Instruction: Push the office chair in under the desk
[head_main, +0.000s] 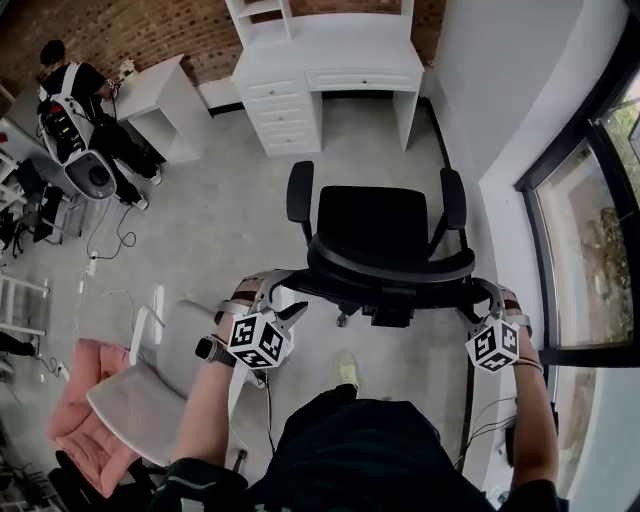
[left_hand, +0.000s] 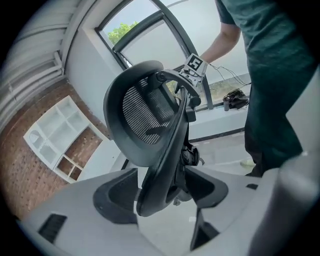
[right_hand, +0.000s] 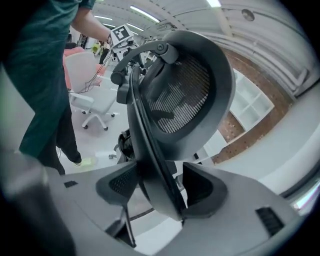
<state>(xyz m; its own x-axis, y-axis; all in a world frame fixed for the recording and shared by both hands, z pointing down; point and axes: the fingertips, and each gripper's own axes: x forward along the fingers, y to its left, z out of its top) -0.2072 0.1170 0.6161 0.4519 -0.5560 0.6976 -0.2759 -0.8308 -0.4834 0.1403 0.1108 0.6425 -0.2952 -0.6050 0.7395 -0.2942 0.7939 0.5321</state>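
Office chair (head_main: 385, 235) out on the floor, backrest frame between both released claws.
The left gripper (left_hand: 164, 189) and right gripper (right_hand: 160, 189) each straddled one side of the black backrest's frame, with jaws spread wide and not clamped on it. The chair faced the white desk (head_main: 350, 62) but stood well apart from its kneehole, on the grey concrete floor (head_main: 220, 215). A brick wall (head_main: 150, 30) ran behind the desk, a tall window (head_main: 590, 235) stood at the right, and a white chair (head_main: 150, 395) stood near the left.

Brick wall (head_main: 150, 30) at back, grey floor (head_main: 230, 210), big window (head_main: 590, 250) on rt.
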